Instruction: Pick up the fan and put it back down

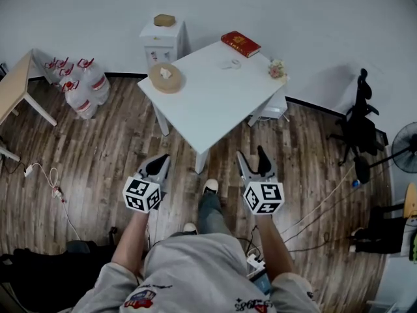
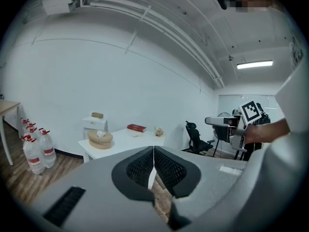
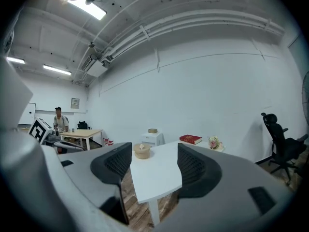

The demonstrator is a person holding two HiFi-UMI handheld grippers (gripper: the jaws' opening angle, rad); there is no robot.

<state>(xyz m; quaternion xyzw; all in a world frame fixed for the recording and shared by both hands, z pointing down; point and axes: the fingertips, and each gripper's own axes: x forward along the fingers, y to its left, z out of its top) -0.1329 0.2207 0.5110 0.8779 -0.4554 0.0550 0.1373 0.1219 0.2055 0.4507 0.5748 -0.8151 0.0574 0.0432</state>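
The fan (image 1: 406,147), a black standing fan with a round cage, is at the far right edge of the head view, well away from both grippers. My left gripper (image 1: 158,164) is held low in front of my body, its jaws shut with nothing between them (image 2: 153,152). My right gripper (image 1: 251,156) is level beside it, open and empty (image 3: 153,156). Both point toward the white table (image 1: 215,103). In the left gripper view the right gripper's marker cube (image 2: 250,111) shows at the right.
On the table are a red book (image 1: 240,43), a round woven tissue holder (image 1: 166,77) and small flowers (image 1: 278,68). A white cabinet (image 1: 163,41) stands behind, with water bottles (image 1: 82,83) and a wooden desk (image 1: 14,90) at left. A black office chair (image 1: 361,126) stands right, and cables (image 1: 51,182) lie on the floor.
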